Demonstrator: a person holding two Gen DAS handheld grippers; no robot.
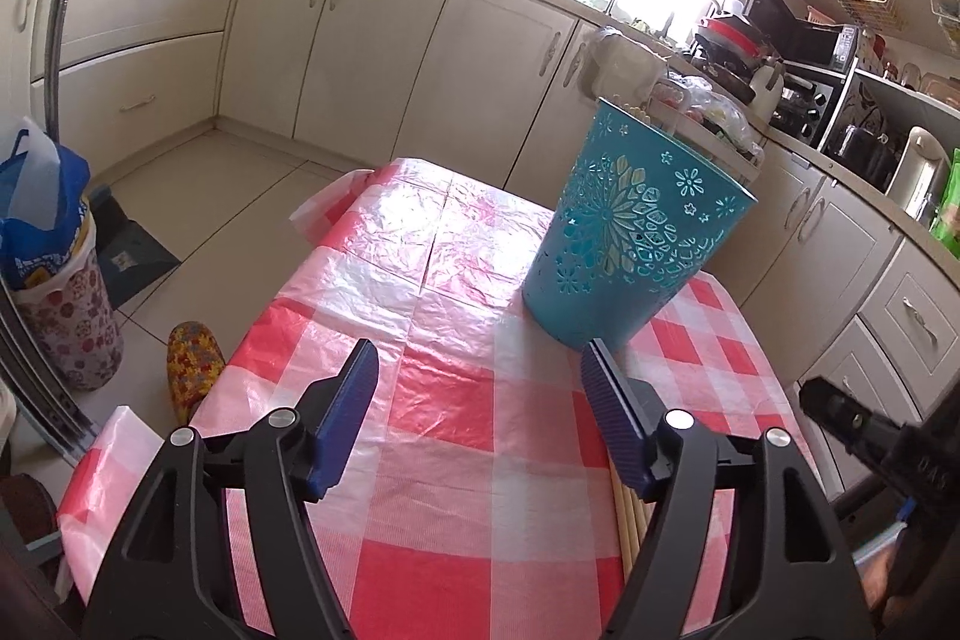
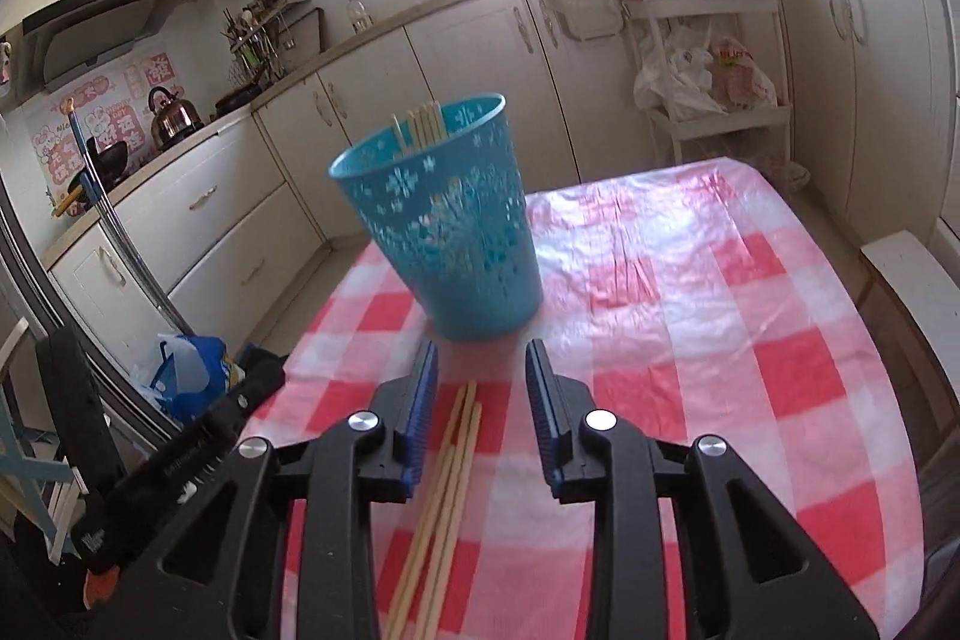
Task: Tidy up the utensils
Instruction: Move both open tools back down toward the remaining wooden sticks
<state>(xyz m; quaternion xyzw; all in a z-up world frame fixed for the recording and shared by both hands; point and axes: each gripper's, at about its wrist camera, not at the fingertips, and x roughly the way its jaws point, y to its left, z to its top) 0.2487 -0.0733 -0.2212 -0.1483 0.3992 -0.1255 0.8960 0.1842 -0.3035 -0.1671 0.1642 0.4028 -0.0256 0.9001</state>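
The loose chopsticks (image 2: 447, 490) lie flat on the checked desk (image 2: 750, 340), right under the right tool (image 2: 480, 370). Their long axis runs from 6 o'clock up toward 12, almost in line with the tool's own fingers, with the tips between the spread blue pads (image 2: 420, 400). That tool is parted and holds nothing. The pads stand either side of the bundle, so closing on it looks like the next step, though whether they are low enough to catch the sticks I cannot tell.

The left tool (image 1: 480, 382) is also spread wide and empty, and only a sliver of the same chopsticks (image 1: 630, 514) shows beside its right finger, at about 5 o'clock. The right hand is clearly the better placed.

Ahead, at 12 o'clock from the right tool, stands the teal perforated bin (image 2: 444, 232), upright on the desk. Several chopsticks already in it (image 2: 423, 124) lean against its far rim.
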